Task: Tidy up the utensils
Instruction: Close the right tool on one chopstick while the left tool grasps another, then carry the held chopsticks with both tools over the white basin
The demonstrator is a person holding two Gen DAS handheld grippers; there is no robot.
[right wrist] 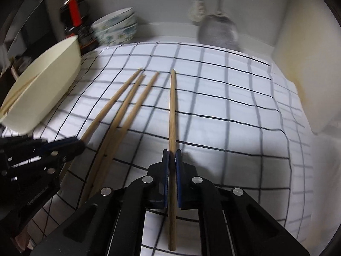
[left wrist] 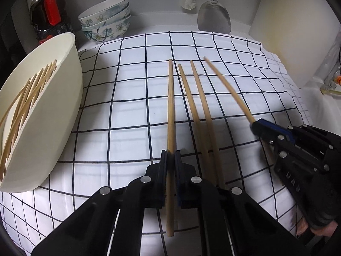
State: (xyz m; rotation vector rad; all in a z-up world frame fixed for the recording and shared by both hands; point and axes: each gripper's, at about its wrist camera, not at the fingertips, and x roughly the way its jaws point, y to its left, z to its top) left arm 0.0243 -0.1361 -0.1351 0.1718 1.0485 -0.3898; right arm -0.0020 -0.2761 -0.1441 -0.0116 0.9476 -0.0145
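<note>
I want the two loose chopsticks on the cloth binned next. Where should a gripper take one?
Grip a loose bamboo chopstick near its thicker near end, approaching from above, fingers straddling its width. It lies flat on the checked cloth, close beside its neighbour, so closing across the shaft seems safest.

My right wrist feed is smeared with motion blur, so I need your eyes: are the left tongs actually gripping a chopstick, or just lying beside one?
Observer: Gripping. In the left wrist view the left tongs are shut on a chopstick that runs straight out between their fingers.
Operator: How full is the cream bowl? I see little past its rim.
Observer: The cream bowl holds a loose bundle of chopsticks, many of them, fanned across the inside.
Operator: And the grey blur at the back?
Observer: That is a metal spatula, blade down against the back wall.
</note>
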